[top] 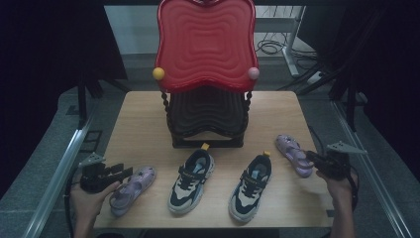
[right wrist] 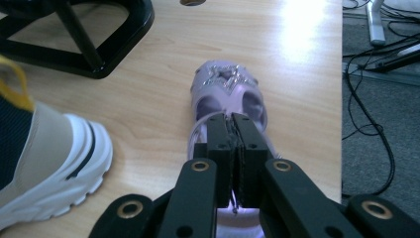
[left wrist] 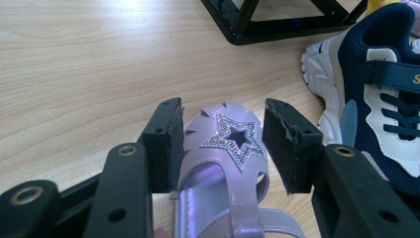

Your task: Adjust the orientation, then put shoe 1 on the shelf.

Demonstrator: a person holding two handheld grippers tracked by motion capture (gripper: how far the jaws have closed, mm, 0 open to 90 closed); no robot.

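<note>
On the pale wooden worktop point(top: 148, 114), the left hand-held gripper point(left wrist: 223, 136) has its jaws spread around the toe of a lilac star-trimmed sandal point(left wrist: 225, 163). The right hand-held gripper point(right wrist: 232, 134) is clamped on the strap of the matching lilac sandal point(right wrist: 228, 94), near the worktop's edge above grey floor point(right wrist: 376, 99) with black cables point(right wrist: 361, 114).

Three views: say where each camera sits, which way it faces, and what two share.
High view: above the person's side, facing forward and down on the table; both hands show.
Left gripper view: on the left hand-held gripper, looking along open jaws astride a purple sandal.
Right gripper view: on the right hand-held gripper, jaws shut over the other sandal.
Shared: the black rack base shows in both gripper views.
</note>
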